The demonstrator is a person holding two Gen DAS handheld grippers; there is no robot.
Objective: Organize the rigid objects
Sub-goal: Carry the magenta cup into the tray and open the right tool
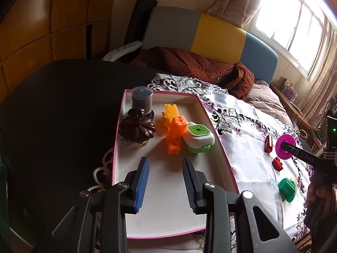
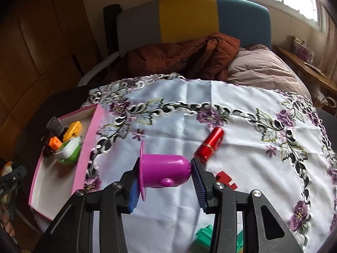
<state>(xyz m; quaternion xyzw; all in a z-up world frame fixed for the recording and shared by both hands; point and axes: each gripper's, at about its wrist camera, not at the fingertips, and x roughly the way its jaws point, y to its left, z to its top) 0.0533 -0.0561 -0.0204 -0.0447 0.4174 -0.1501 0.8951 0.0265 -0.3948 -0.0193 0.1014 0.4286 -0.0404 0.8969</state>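
Purple cup (image 2: 164, 172) sits sideways, clamped in right gripper (image 2: 165, 181) above the cloth (image 2: 210, 109); transfer step. Left gripper (image 1: 166, 181) hangs apart, empty, over pink tray (image 1: 223, 147). Next: carry across, release inside.

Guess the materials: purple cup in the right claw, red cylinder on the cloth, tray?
Purple cup: likely moulded plastic, smooth and glossy; uniform colour, soft highlights, thin flange.
Red cylinder: looks like metal or metallised plastic; mirror-like sheen with sharp highlights. Can't tell which.
Tray: probably cardboard; thin straight walls, matte white inside, pink outside.
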